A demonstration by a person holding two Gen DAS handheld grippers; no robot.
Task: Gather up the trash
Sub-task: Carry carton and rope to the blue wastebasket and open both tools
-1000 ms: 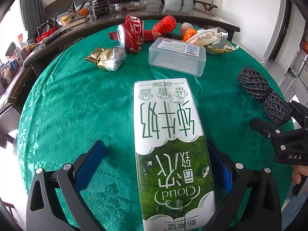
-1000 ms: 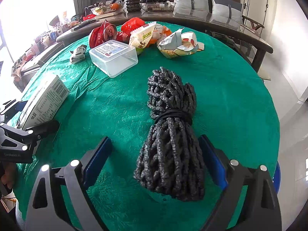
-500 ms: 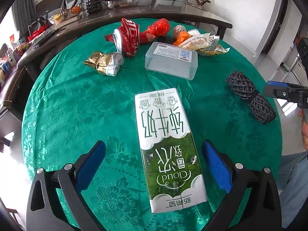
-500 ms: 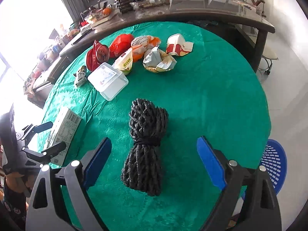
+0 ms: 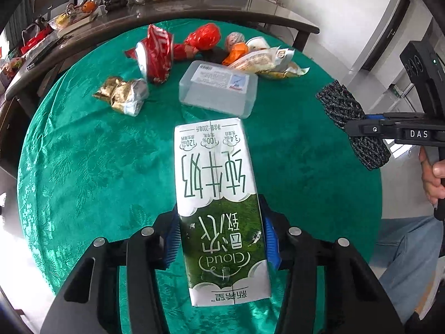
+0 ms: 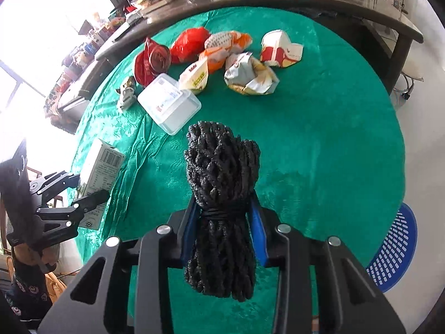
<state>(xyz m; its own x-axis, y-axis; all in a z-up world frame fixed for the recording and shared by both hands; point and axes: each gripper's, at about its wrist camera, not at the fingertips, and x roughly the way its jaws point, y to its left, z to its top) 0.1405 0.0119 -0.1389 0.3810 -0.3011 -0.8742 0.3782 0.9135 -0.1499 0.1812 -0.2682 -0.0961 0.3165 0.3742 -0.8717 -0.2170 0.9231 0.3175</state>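
Two grippers, both loaded. The left gripper is clamped on a green-and-white milk carton, blue pads pressed to its long sides near the printed "Cloud" end; the carton's far end points toward the middle of the round table with the green cloth. Whether the carton rests on the cloth or is lifted clear cannot be told from the left wrist view. The right gripper is closed on a bundle of dark braided rope, gripped at its tied waist, the coil standing out forward over the cloth.

Across the far side of the table: a clear plastic box with a label, a crushed red can, a gold-and-silver foil wrapper, a red bag, crumpled snack wrappers and a squashed paper cup. A blue perforated basket stands on the floor just beside the table's right edge.
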